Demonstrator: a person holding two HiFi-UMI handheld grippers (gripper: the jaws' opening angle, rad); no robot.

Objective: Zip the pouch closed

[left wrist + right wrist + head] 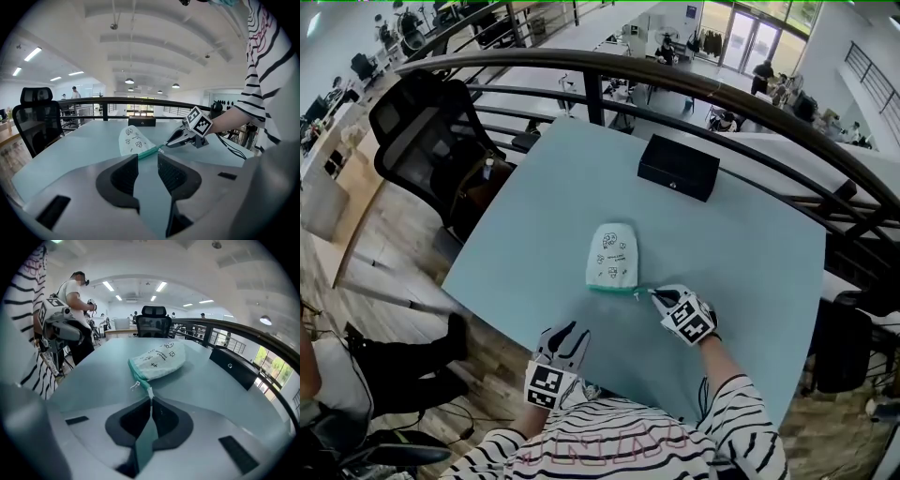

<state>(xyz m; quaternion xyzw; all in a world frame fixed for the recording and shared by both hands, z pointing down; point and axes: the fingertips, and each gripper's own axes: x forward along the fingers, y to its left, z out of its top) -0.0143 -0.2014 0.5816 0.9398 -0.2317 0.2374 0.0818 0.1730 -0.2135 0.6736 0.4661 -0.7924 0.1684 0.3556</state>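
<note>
A white pouch [612, 255] with printed doodles and a green zipper edge lies flat near the middle of the pale blue table [741, 272]. My right gripper [654, 294] is at the pouch's near right corner. Its jaws are shut on the end of the green zipper tape [146, 389]. A small white zipper pull [135, 385] hangs just left of that grip. My left gripper [565, 339] hovers near the table's front edge, short of the pouch [132, 139]. It is open, with nothing between its fingers [126, 171].
A black box [678, 167] sits at the table's far side. A black office chair [431, 131] stands off the table's left, and a dark railing [675, 80] curves behind. In the right gripper view a person [75, 296] stands farther back.
</note>
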